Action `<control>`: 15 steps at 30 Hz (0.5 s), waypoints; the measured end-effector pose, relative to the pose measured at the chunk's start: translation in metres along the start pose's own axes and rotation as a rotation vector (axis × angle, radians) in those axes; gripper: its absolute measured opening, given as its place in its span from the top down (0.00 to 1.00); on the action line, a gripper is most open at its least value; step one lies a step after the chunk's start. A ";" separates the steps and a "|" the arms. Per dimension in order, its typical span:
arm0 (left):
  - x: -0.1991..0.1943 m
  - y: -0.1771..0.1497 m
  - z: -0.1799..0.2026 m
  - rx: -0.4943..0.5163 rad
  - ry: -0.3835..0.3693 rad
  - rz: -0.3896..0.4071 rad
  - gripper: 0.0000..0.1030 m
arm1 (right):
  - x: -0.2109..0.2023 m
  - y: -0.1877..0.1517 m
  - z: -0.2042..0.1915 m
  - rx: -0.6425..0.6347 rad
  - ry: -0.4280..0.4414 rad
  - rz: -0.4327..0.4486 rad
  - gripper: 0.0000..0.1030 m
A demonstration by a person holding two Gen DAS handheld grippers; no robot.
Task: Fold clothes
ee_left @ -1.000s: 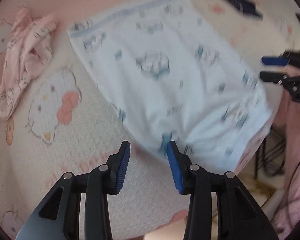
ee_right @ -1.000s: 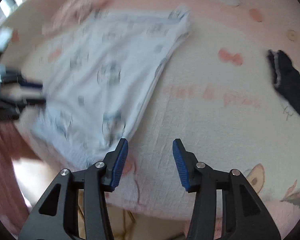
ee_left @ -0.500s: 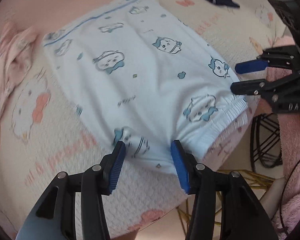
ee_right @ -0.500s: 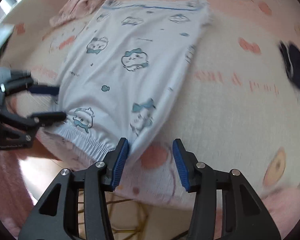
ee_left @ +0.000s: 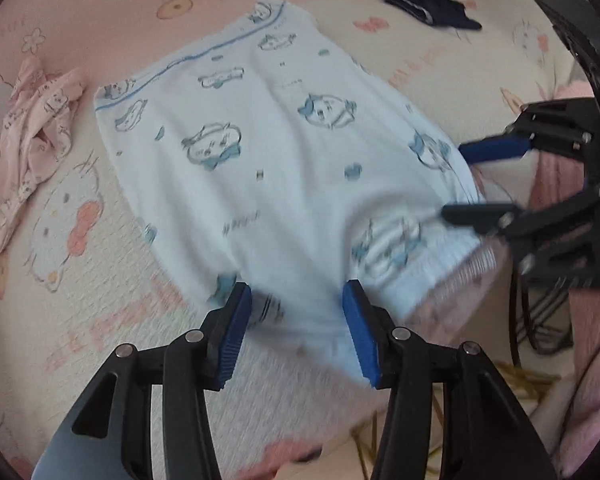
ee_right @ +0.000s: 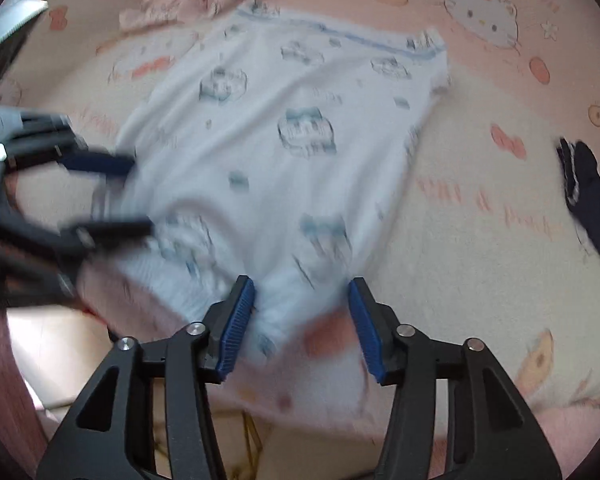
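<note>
Left wrist view: left tool [ee_left: 296, 330] and right tool [ee_left: 458, 180] are pointed steeply down, jaws apart and lately widened, over shorts [ee_left: 284, 160] spread on a pink printed bed [ee_left: 80, 280].

Pink cartoon-cat bedspread [ee_left: 80, 264]

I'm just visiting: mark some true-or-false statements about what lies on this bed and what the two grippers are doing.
1. The light blue shorts lie spread flat. True.
2. The left gripper is clamped shut on the shorts. False: its jaws stand open at the waistband edge.
3. A dark garment lies apart from the shorts. True.
4. The pink garment is neatly folded. False: it is crumpled.
5. The right gripper is open. True.
</note>
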State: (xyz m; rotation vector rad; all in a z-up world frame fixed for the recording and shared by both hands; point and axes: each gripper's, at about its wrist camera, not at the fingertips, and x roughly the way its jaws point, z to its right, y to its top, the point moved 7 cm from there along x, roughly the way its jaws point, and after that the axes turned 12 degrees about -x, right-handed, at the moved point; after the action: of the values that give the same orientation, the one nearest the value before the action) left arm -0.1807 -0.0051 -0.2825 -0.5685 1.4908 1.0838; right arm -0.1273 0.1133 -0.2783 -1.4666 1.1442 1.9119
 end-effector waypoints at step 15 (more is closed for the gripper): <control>-0.002 0.125 -0.056 -0.201 -0.027 0.220 0.51 | -0.027 0.081 0.094 0.031 -0.037 0.169 0.48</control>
State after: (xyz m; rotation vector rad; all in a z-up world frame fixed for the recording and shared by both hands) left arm -0.3121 0.0032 -0.2464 -0.5345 1.4540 1.4191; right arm -0.2326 0.1511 -0.2186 -1.3499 1.3119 2.0147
